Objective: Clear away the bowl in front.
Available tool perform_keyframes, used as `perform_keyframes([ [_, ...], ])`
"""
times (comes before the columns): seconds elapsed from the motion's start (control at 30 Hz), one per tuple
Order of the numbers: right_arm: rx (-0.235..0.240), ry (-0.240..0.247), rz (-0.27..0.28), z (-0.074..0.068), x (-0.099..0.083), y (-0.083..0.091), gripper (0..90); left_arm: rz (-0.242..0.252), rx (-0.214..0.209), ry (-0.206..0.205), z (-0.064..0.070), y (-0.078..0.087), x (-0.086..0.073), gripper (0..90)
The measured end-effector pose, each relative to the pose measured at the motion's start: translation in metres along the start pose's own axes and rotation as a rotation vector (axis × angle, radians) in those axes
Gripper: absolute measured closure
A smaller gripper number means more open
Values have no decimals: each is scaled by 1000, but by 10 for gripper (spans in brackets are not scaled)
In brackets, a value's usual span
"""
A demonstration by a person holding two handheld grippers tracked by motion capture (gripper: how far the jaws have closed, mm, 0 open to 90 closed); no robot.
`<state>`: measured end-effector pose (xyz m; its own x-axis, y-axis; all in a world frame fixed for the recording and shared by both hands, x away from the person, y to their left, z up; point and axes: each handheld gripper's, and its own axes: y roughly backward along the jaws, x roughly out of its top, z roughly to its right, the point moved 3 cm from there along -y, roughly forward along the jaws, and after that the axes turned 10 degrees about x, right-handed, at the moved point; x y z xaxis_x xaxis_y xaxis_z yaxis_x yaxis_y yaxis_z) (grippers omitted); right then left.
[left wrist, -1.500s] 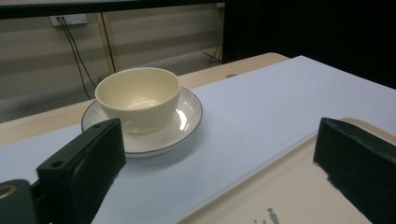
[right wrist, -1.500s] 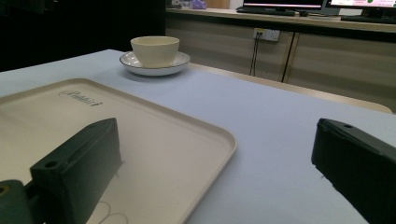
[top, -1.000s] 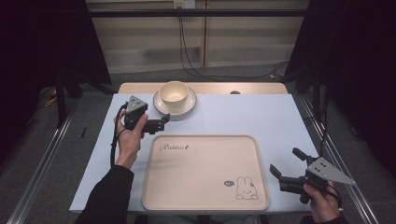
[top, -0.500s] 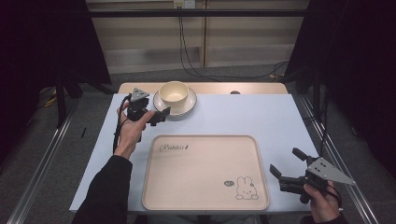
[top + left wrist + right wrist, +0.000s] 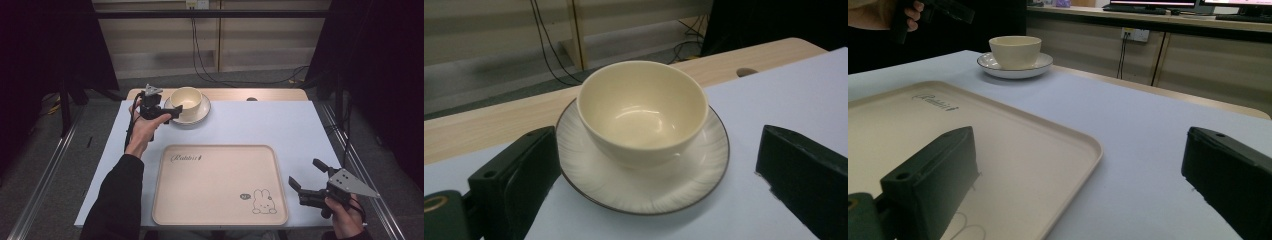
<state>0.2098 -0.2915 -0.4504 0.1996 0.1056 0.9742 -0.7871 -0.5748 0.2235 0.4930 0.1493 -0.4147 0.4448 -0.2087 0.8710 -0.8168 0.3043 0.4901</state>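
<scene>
High overhead, two low close views, bowl (image 5: pixel 642 112) shared

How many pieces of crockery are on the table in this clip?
2. A cream bowl sits in a white saucer at the table's far left, right in front of the open left tongs. Nothing seems hidden.

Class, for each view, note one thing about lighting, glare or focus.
High view: the table is evenly lit, its surroundings dark. Left gripper view: a soft glare patch sits inside the bowl, and the background is blurred. Right gripper view: the near jaws are soft and dark, and the saucer casts a faint shadow.
</scene>
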Motion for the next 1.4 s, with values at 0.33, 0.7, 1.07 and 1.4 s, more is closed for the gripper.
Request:
perform_keyframes([
  [0.33,3,2,0,0,0,0,9,-19,30,-29,-10,-16,11,67],
  [0.7,3,-3,0,0,0,-1,9,-47,74,-2,-15,-38,21,80],
  [1.07,15,10,-2,0,-1,-1,9,-136,120,29,-18,-67,12,122],
  [1.4,14,6,-1,0,-1,-1,9,-217,130,16,-15,-85,8,140],
])
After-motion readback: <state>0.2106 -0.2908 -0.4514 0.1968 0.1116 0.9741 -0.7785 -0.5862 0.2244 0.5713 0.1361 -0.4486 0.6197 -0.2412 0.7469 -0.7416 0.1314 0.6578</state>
